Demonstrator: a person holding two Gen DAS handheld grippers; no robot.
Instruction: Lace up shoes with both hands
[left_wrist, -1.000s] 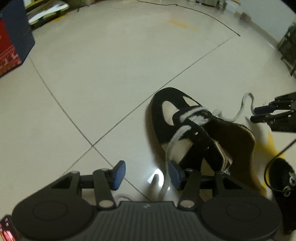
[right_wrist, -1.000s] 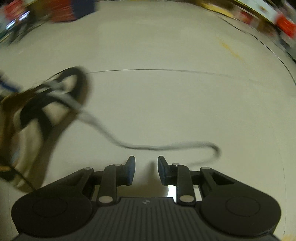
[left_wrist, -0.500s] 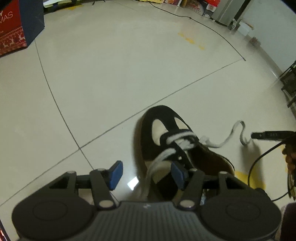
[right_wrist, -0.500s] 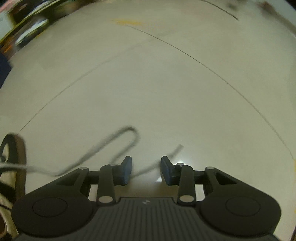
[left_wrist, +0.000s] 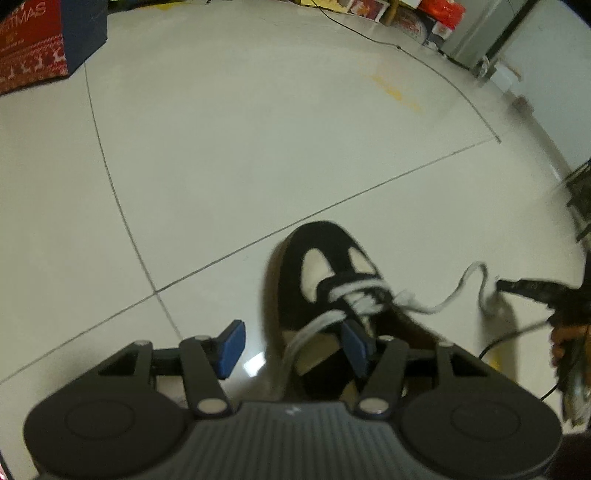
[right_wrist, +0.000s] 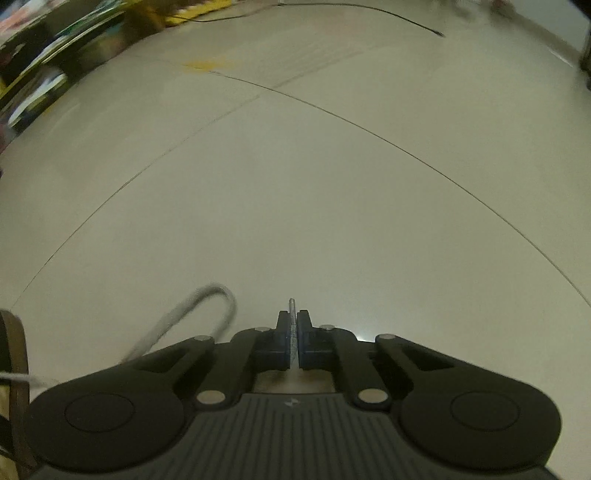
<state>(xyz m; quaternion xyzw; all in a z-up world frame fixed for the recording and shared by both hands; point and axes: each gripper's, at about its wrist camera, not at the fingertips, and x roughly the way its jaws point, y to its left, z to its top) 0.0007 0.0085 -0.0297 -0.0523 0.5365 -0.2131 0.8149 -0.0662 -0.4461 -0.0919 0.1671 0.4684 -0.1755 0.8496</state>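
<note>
A black and cream shoe (left_wrist: 325, 266) lies on the tiled floor, toe pointing away. Its white lace (left_wrist: 354, 299) crosses the eyelets. One lace end trails back between my left gripper's fingers; the other runs right (left_wrist: 458, 291) to my right gripper (left_wrist: 509, 285). My left gripper (left_wrist: 291, 347) is open above the shoe's tongue, with the lace loose between its blue pads. In the right wrist view my right gripper (right_wrist: 293, 317) is shut on the lace tip (right_wrist: 291, 306), and the lace loops back to the left (right_wrist: 207, 299) toward the shoe's edge (right_wrist: 14, 354).
A red and blue box (left_wrist: 40, 48) stands far left. Boxes and clutter line the back wall (left_wrist: 424, 18). A black cable (left_wrist: 443, 77) runs across the floor. A dark cable (left_wrist: 517, 336) and yellow tape lie right of the shoe.
My right gripper has closed on the lace tip. My left gripper has moved closer over the shoe and stays open.
</note>
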